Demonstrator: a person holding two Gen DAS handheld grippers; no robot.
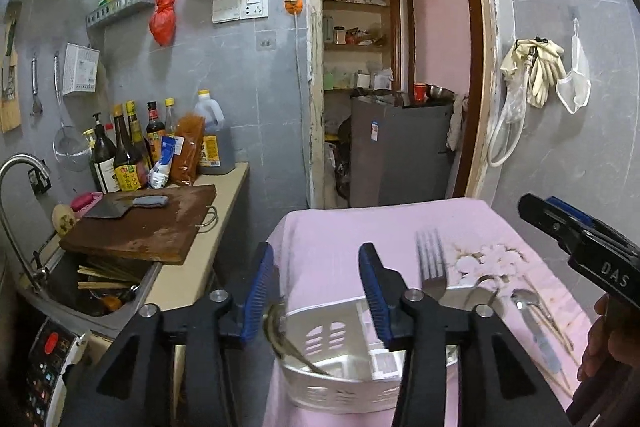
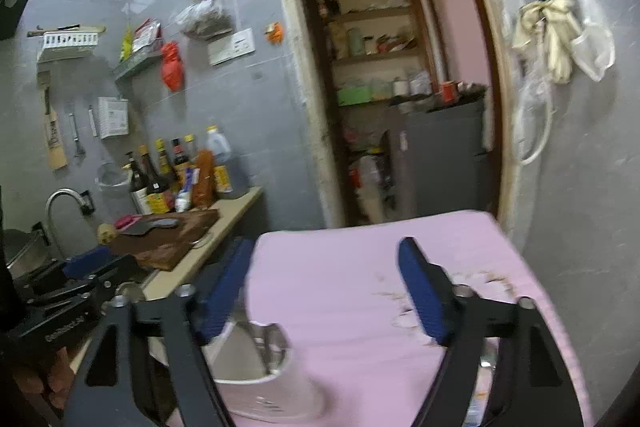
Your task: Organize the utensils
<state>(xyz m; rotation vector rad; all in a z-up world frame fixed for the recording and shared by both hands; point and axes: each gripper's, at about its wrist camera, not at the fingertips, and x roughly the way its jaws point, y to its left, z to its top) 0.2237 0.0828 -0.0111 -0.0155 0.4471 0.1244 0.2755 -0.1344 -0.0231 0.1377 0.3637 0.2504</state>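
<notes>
With both the left gripper (image 1: pixel 316 291) and the right gripper (image 2: pixel 324 291) standing apart on nothing, the fork (image 1: pixel 432 267) stands in the white holder (image 1: pixel 344 379) on the pink cloth (image 1: pixel 328 235), stiff, light and slippery, best gripped across its handle.

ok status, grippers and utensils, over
Left gripper and right gripper open, empty. Fork in white caddy; spoon on pink cloth. Nothing blocking.
</notes>
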